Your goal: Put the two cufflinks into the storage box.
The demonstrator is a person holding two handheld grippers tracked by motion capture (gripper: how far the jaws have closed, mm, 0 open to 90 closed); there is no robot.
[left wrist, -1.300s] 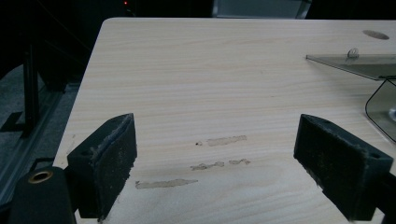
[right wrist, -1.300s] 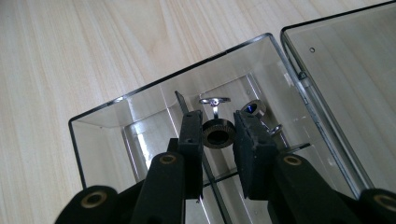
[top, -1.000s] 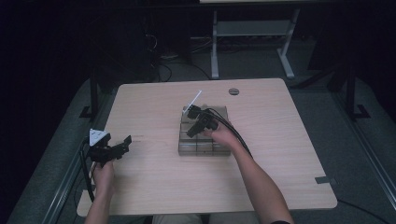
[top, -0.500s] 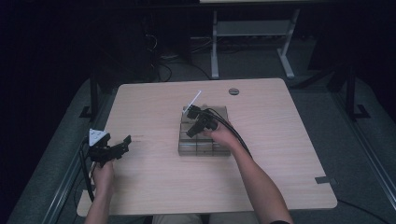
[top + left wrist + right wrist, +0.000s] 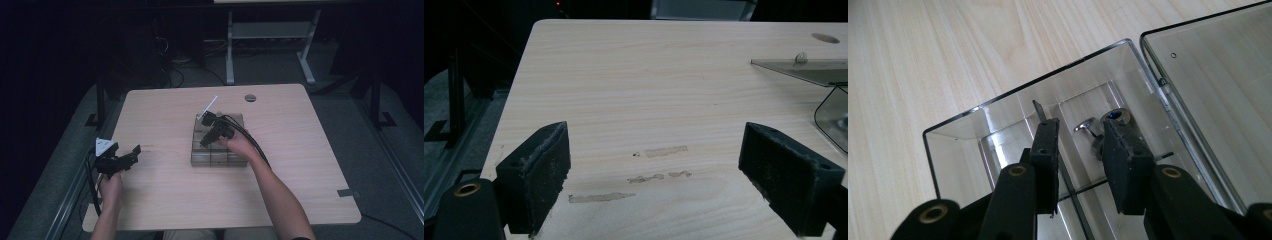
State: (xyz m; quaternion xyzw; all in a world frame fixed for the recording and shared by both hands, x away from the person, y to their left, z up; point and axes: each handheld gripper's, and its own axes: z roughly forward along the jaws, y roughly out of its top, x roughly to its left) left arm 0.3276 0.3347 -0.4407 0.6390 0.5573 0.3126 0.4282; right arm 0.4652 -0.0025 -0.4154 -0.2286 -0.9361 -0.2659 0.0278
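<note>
While our right gripper [image 5: 1080,145] sits inside the clear compartment box [image 5: 998,115] mid-table, jaws just parting, a small metal piece [image 5: 1093,131] lies half hidden behind them; left gripper [image 5: 654,172] spread, empty.

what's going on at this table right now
A person works a clear compartment box in the middle of the wooden table. The right gripper reaches down into an open compartment; its fingers have just been opening, with a small metal piece lying just past their tips, not gripped. The left gripper waits open over bare table near the left edge, holding nothing.
</note>
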